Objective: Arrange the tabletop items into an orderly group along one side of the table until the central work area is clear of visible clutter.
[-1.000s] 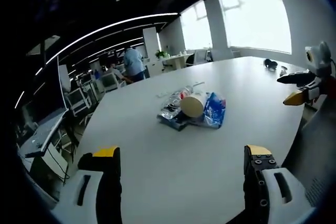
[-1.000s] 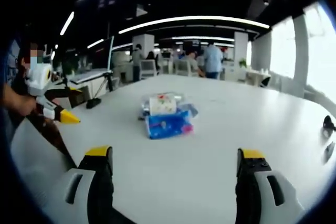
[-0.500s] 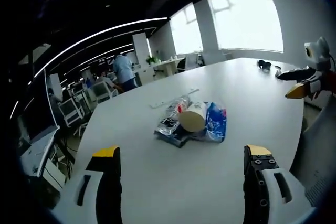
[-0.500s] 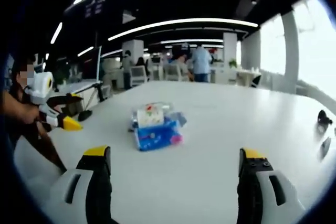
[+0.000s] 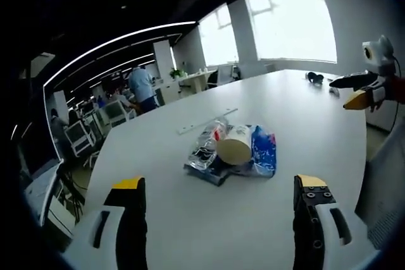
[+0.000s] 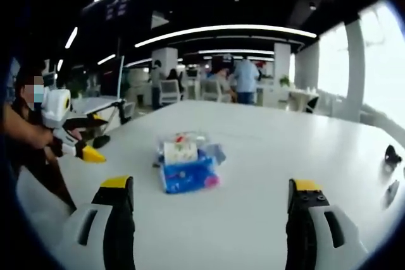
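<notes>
A small pile lies mid-table on the white table [image 5: 310,121]: a paper cup [image 5: 233,145] on its side, a blue packet [image 5: 263,151], a clear wrapper [image 5: 206,147], and a flat pale strip [image 5: 207,121] just behind. My left gripper [image 5: 220,183] is open, short of the pile, holding nothing. At the right edge of this view the right gripper [image 5: 356,90] hangs over the table edge. In the right gripper view the cup [image 6: 180,152] and blue packet [image 6: 188,177] sit ahead of my open, empty right gripper [image 6: 210,184]. The left gripper [image 6: 77,137] is at the left, in a hand.
Small black objects [image 6: 392,154] lie near the table's [image 6: 272,137] far right side, one of them also far back as a dark item [image 5: 313,78]. Desks, chairs and people stand beyond the table. Bare tabletop surrounds the pile.
Both cameras have shifted a little and the pile looks slightly nearer in the left gripper view. The pile has not moved on the table. Both grippers stay open.
</notes>
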Demonstrator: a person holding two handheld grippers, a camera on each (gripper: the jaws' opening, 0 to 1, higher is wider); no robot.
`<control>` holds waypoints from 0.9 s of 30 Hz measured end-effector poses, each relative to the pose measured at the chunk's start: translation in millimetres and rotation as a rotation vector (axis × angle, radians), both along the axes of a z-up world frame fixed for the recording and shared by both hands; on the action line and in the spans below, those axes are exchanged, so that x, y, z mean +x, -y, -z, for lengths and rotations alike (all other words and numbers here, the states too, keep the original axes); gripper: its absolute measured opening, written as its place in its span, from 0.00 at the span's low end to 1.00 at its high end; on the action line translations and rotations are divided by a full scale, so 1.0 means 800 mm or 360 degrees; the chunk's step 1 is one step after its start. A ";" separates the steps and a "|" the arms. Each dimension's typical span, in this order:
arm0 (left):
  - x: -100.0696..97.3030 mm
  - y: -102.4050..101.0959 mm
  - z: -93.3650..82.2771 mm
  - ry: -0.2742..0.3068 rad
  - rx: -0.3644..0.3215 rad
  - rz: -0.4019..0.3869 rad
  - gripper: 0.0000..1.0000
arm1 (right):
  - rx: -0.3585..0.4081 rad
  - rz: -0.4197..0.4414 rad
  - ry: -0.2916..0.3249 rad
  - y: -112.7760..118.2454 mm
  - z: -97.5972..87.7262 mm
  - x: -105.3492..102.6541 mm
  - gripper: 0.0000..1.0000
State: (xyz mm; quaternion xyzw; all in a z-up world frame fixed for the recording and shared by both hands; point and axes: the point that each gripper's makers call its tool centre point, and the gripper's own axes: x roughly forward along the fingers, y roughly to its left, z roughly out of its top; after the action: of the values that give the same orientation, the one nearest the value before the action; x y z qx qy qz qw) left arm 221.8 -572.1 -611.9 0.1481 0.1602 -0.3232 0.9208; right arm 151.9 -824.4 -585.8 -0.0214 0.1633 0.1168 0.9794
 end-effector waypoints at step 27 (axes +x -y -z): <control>0.033 0.026 0.012 -0.0031 0.0096 0.0013 0.96 | -0.0063 -0.0252 0.0018 -0.002 -0.024 0.062 0.97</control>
State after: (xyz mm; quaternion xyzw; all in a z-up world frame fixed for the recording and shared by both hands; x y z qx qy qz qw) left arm 248.4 -592.8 -621.9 0.1732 0.1783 -0.3234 0.9130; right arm 201.8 -822.7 -566.8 -0.0543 0.1578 0.1906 0.9674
